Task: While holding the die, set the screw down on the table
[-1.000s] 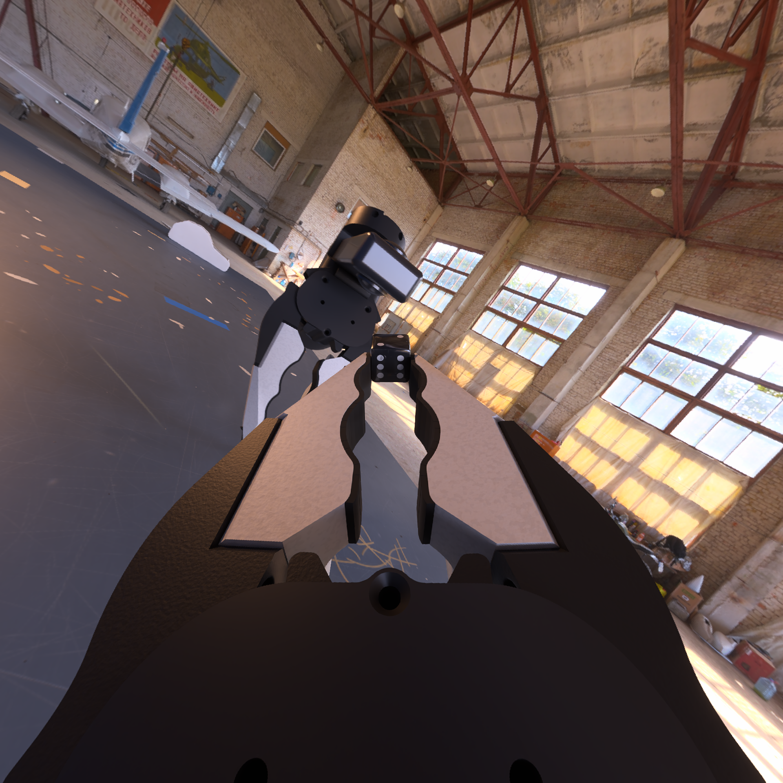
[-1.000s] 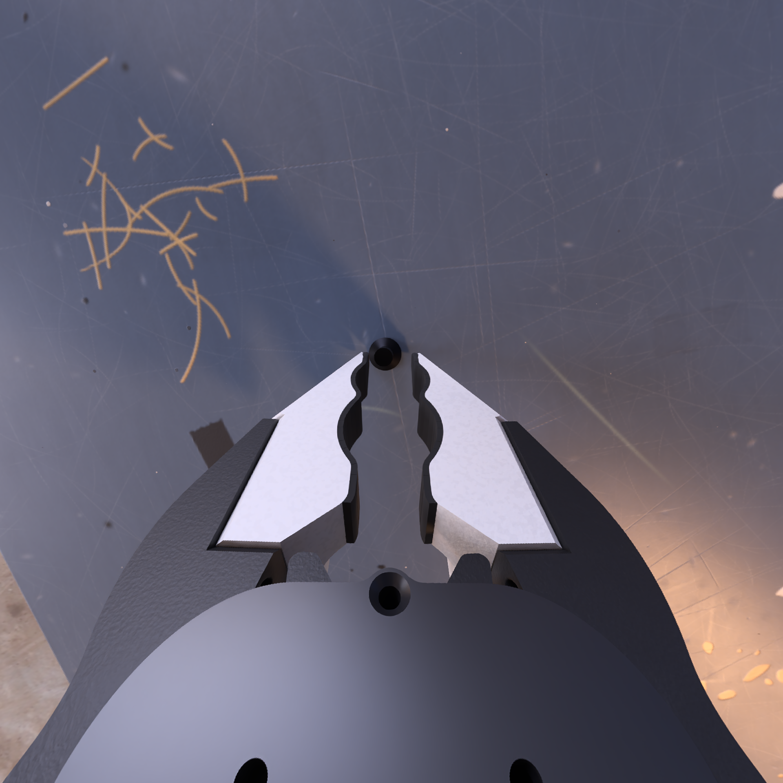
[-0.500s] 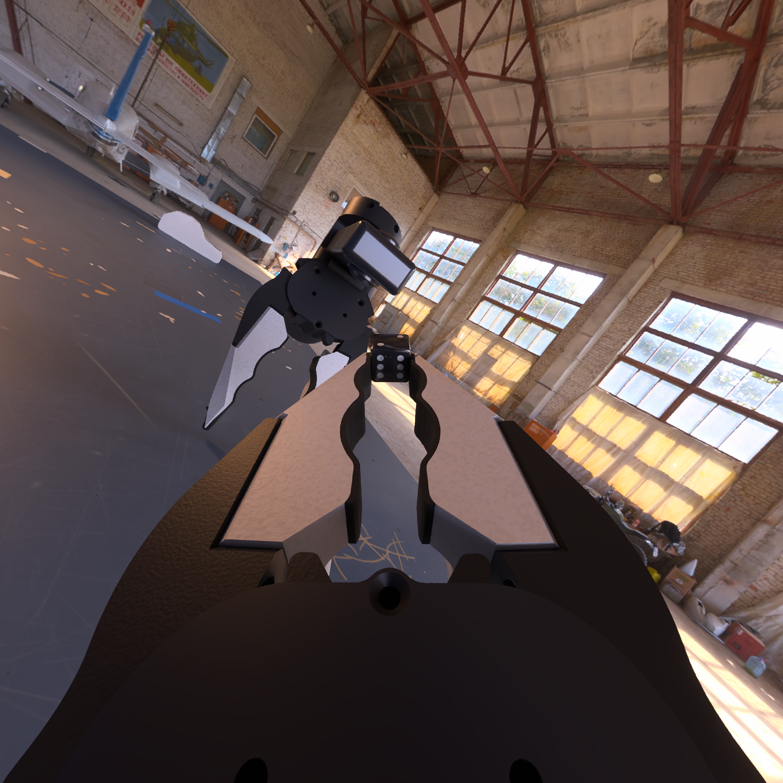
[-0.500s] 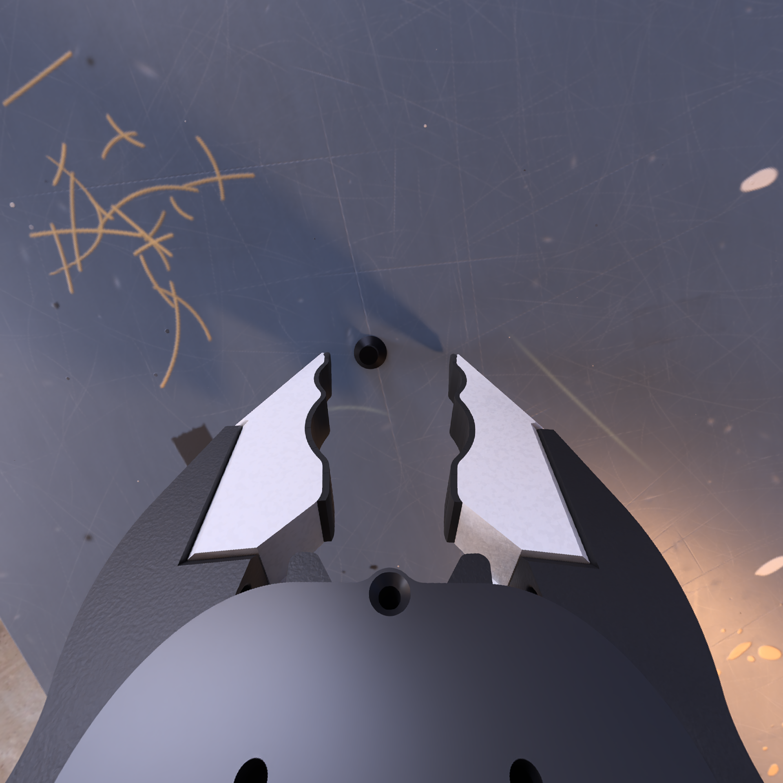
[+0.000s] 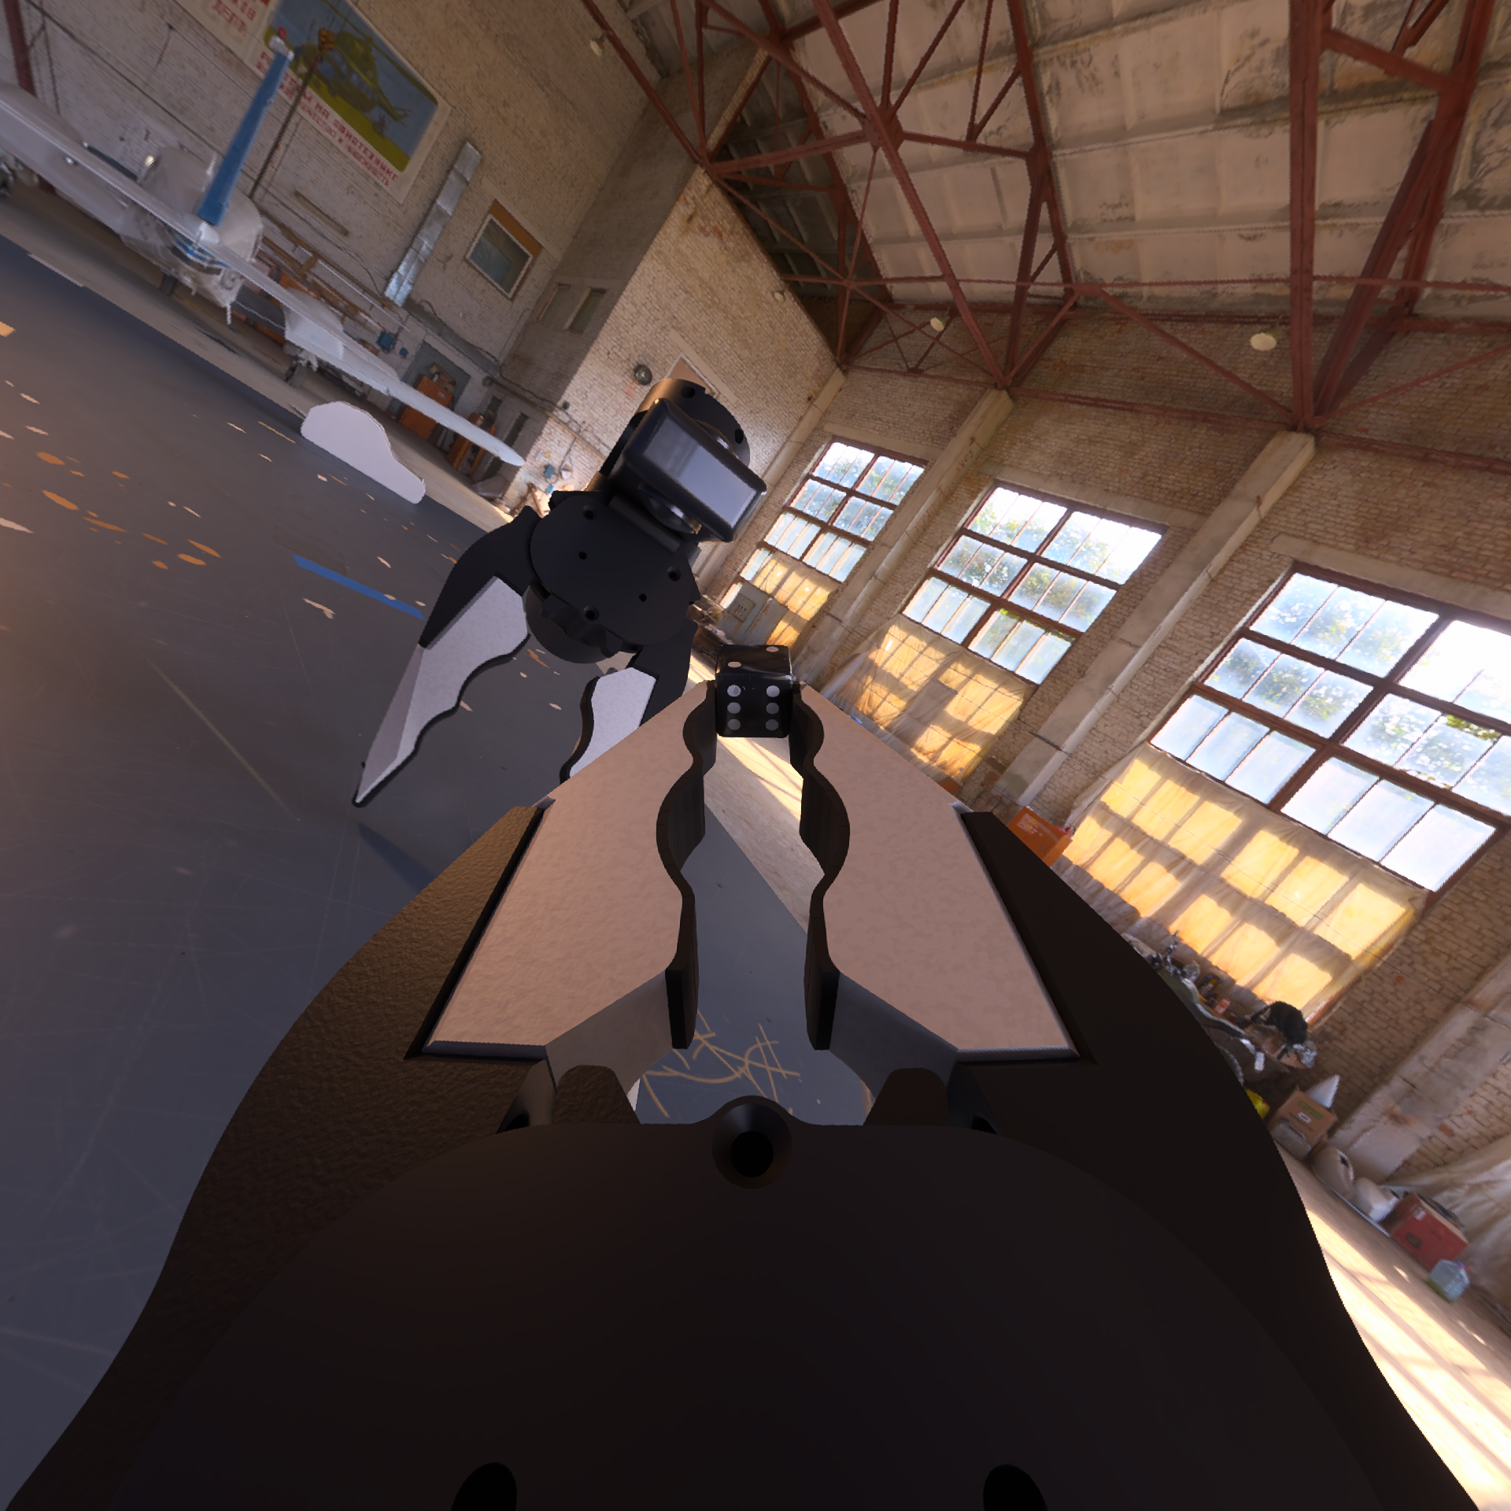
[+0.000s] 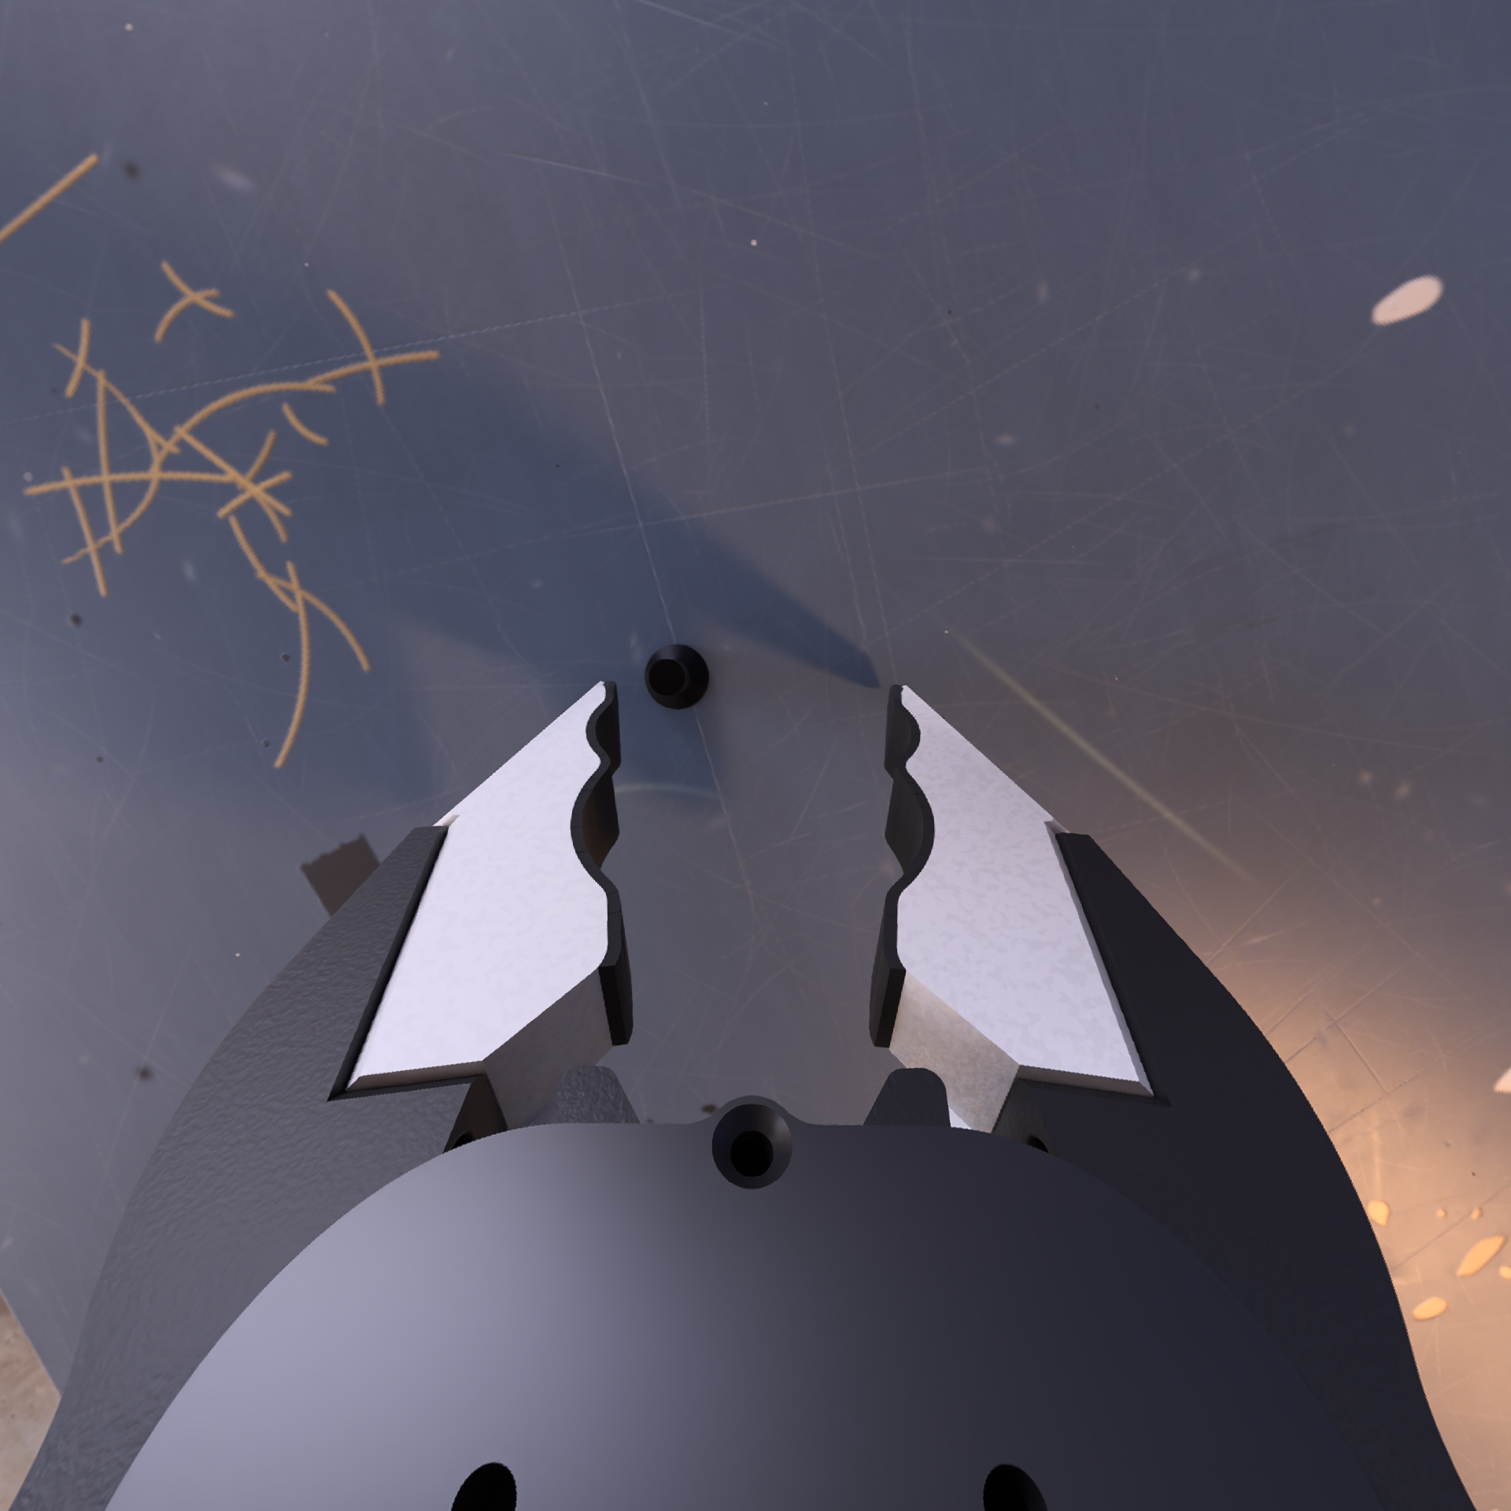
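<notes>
My left gripper [image 5: 752, 707] is shut on a black die [image 5: 752, 691] with white pips, held at the fingertips above the table. My right gripper [image 6: 752, 695] is open and empty, pointing down at the dark table [image 6: 1063, 409]. The black screw [image 6: 676, 676] stands head-up on the table just beyond its left fingertip [image 6: 601, 703], free of both fingers. The right gripper also shows in the left wrist view [image 5: 482, 736], beyond and left of the die, fingers spread. The screw is not in the left wrist view.
Orange scratch marks [image 6: 188, 458] lie on the table to the left of the screw. A white flat cutout [image 5: 360, 446] stands far off on the dark surface. The table's edge shows at the lower left of the right wrist view [image 6: 24, 1374].
My right gripper opened and let go of the screw, which now stands on the table, and its fingers have spread wider and drawn back. My left gripper still holds the die.
</notes>
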You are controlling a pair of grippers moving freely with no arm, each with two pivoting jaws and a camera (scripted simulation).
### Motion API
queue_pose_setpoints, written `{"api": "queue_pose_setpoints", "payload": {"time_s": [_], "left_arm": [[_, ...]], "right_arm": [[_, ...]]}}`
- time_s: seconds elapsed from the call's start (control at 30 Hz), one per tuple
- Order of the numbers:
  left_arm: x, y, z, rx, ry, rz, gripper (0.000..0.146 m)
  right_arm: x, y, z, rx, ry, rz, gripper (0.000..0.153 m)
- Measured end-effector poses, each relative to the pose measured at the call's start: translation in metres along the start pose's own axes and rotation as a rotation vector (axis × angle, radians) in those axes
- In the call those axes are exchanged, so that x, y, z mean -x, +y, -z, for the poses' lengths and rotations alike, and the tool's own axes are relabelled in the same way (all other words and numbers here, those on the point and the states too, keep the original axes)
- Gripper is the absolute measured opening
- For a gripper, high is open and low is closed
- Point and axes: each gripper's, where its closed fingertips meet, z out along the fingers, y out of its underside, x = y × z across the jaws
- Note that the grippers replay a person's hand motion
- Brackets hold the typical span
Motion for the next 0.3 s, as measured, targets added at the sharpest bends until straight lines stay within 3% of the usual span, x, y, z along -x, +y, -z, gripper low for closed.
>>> {"api": "queue_pose_setpoints", "payload": {"time_s": [0.3], "left_arm": [[-0.0001, 0.0007, -0.0004, 0.003, 0.003, 0.004, 0.016]], "right_arm": [[-0.0095, 0.0023, -0.0017, -0.018, 0.013, -0.036, 0.093]]}}
